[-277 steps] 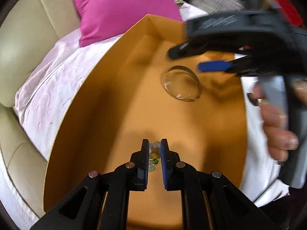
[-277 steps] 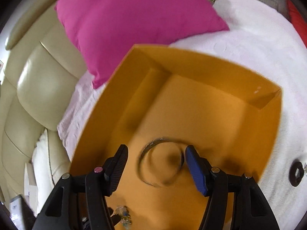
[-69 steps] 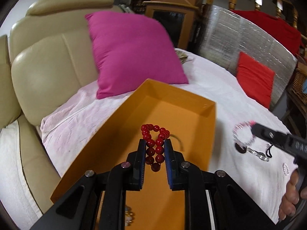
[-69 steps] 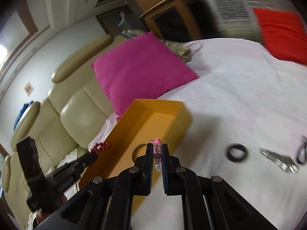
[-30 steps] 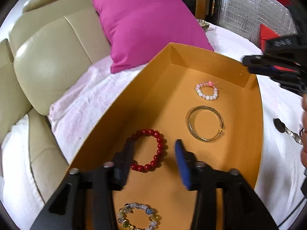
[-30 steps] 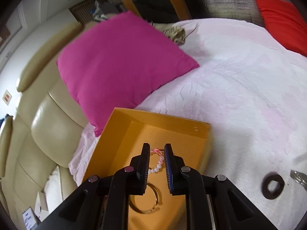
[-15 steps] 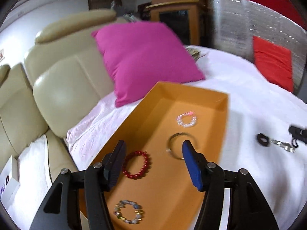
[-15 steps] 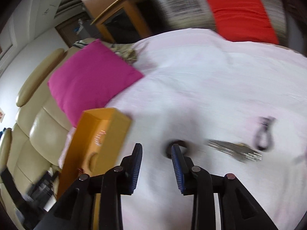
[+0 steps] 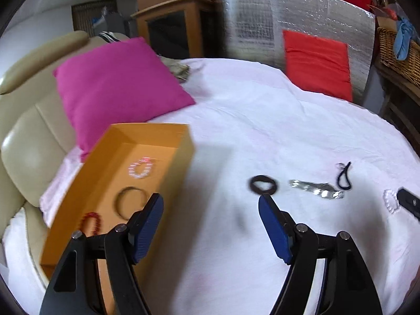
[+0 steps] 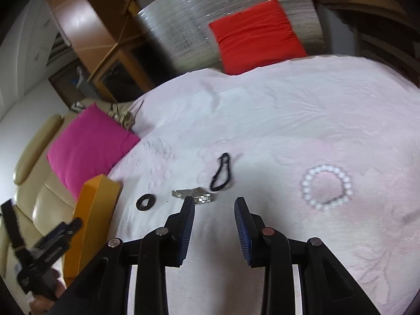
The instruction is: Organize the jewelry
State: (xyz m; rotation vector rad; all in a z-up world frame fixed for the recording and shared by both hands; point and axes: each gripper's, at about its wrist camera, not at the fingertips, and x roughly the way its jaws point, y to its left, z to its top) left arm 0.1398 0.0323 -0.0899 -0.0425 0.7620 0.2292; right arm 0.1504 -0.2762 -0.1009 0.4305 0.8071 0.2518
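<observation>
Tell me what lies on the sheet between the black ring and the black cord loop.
The silver watch lies between the black ring and the black cord loop; both wrist views show it.

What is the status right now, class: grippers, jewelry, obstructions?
Left gripper open, empty. Right gripper open, empty. Three bracelets visible in orange box; white pearl bracelet on the sheet. No obstruction visible.

Beige sofa (image 9: 29, 141) w/ magenta cushion (image 9: 115, 84), wood cabinet (image 9: 173, 26) behind, red cushion (image 9: 317, 63) vs silver panel (image 9: 262, 13).

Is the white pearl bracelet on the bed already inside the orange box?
No, the white pearl bracelet lies on the pink bedspread, far from the orange box.
</observation>
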